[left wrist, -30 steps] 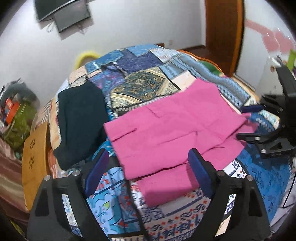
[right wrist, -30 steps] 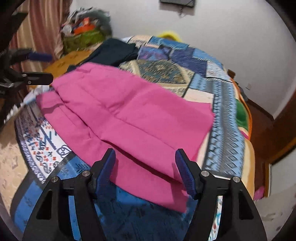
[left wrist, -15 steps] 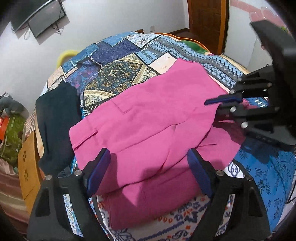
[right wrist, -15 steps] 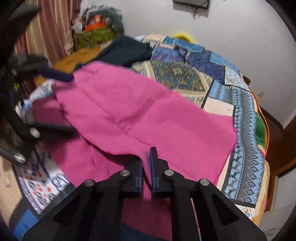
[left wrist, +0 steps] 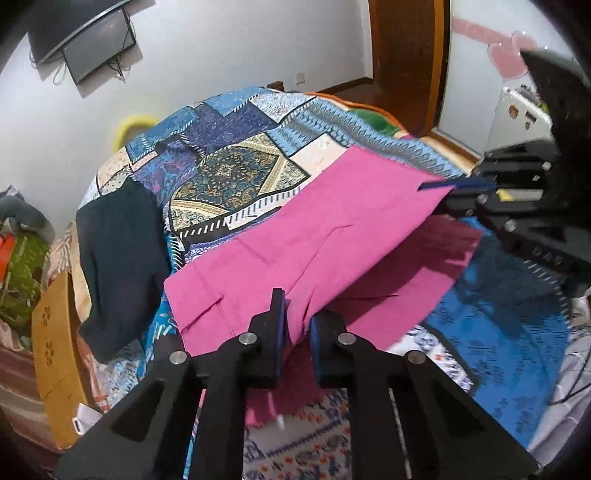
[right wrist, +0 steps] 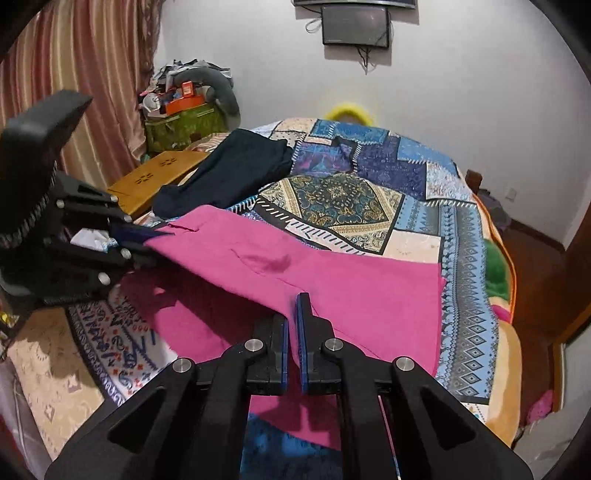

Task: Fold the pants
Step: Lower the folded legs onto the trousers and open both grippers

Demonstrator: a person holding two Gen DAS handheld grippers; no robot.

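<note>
While the pink pants (left wrist: 295,240) lie spread on the patchwork bedspread (left wrist: 236,173), both grippers pinch their near edge and hold it raised off the lower layer. Left gripper (left wrist: 295,321) has its 2 fingers clamped on the fabric near one end; right gripper (right wrist: 292,317) is pressed together on the same edge toward the other. A dark garment (left wrist: 118,258) lies just beside the pants.

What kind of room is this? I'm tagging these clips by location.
Most likely a bedroom at home. The pink pants lie on a bed under a patchwork bedspread, a screen hangs on the wall above it, and striped curtains hang beside a pile of household clutter.
</note>
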